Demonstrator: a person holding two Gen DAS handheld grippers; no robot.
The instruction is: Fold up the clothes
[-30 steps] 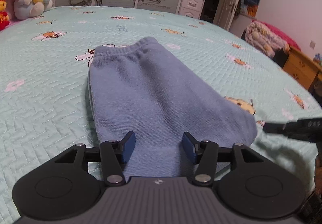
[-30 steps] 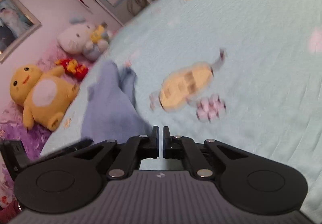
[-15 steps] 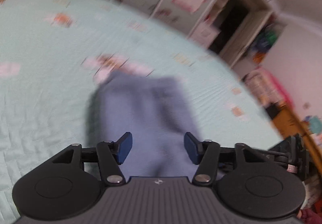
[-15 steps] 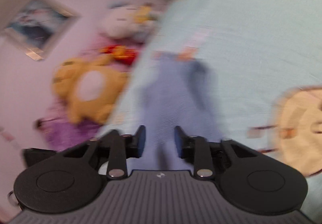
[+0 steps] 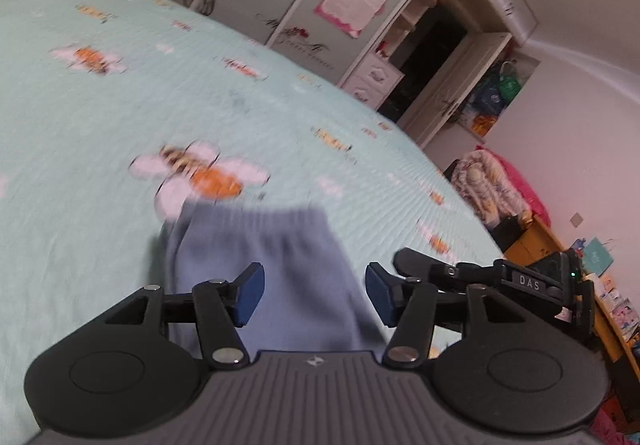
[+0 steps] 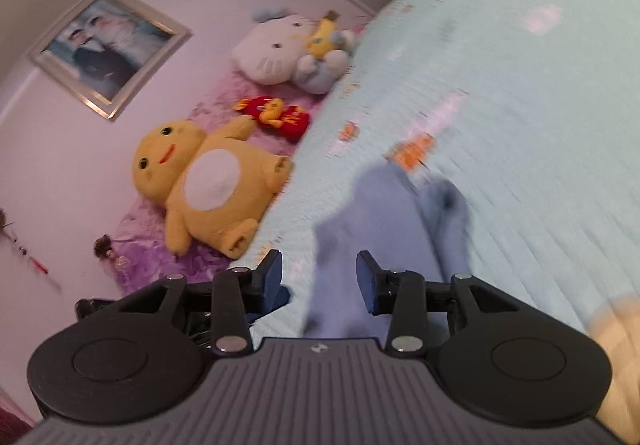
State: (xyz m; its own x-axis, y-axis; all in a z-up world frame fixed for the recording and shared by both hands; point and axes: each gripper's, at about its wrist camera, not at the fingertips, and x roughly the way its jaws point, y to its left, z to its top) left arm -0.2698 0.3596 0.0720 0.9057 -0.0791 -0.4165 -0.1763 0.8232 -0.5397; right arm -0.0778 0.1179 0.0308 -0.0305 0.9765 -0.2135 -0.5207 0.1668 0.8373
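Soft blue fleece garment (image 5: 276, 277) lying folded flat on pale green quilted bedspread (image 5: 100, 117); left gripper (image 5: 314, 291) and right gripper (image 6: 318, 277) both just opened, gripping nothing (fold apparently near-finished, perhaps tidying left).

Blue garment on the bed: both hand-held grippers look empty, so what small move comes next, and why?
Probably bring the right hand-held gripper down onto the near edge of the blue garment. Its jaws have just been opening, nothing is pinched between them, and the cloth lies flat on the bedspread just ahead. The left hand-held gripper hangs open too.
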